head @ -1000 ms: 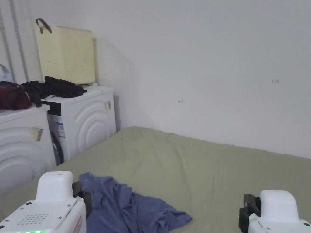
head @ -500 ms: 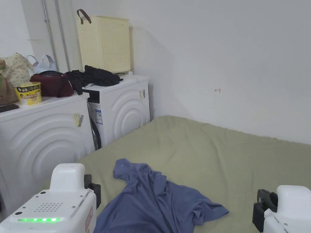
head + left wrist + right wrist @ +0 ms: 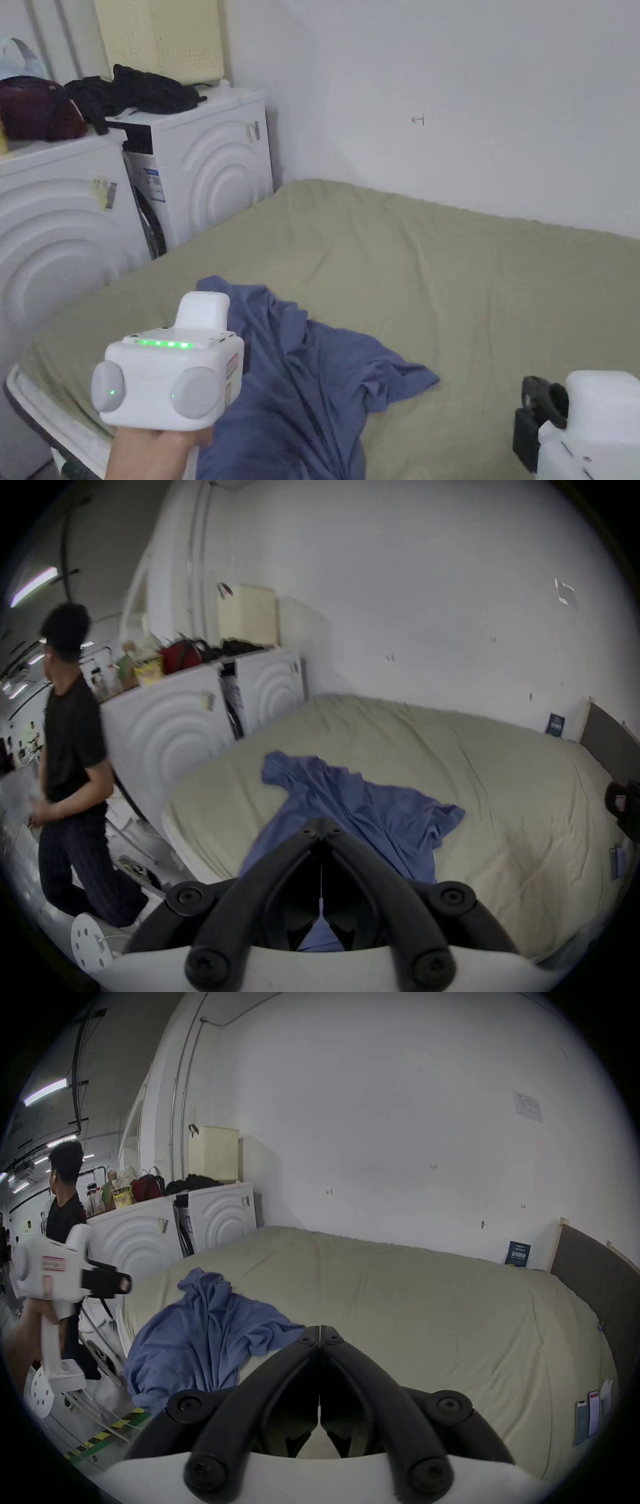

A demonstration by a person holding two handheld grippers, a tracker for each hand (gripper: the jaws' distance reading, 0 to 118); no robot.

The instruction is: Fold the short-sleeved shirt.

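The blue short-sleeved shirt [image 3: 312, 375] lies crumpled on the green bed sheet [image 3: 437, 262], close to the bed's near left corner, and part of it hangs over the near edge. My left gripper [image 3: 322, 823] hovers above the shirt's [image 3: 363, 802] near part, jaws shut and empty. From the right gripper view the left gripper [image 3: 121, 1284] floats left of the shirt [image 3: 207, 1331], held by a hand. My right gripper [image 3: 320, 1329] is shut on nothing, over bare sheet to the shirt's right. The head view has the right gripper [image 3: 531, 406] at the bottom right.
Two white washing machines [image 3: 206, 162] stand left of the bed, carrying a yellow basket [image 3: 162, 37], bags and dark clothes. A person in black [image 3: 72, 743] stands beyond the bed's left corner. A dark headboard [image 3: 595, 1276] and some phones [image 3: 588, 1421] are at the bed's right end.
The head camera has dipped and swung. My left gripper has risen and come forward over the shirt's near side. The shirt and the right gripper stay about where they were.
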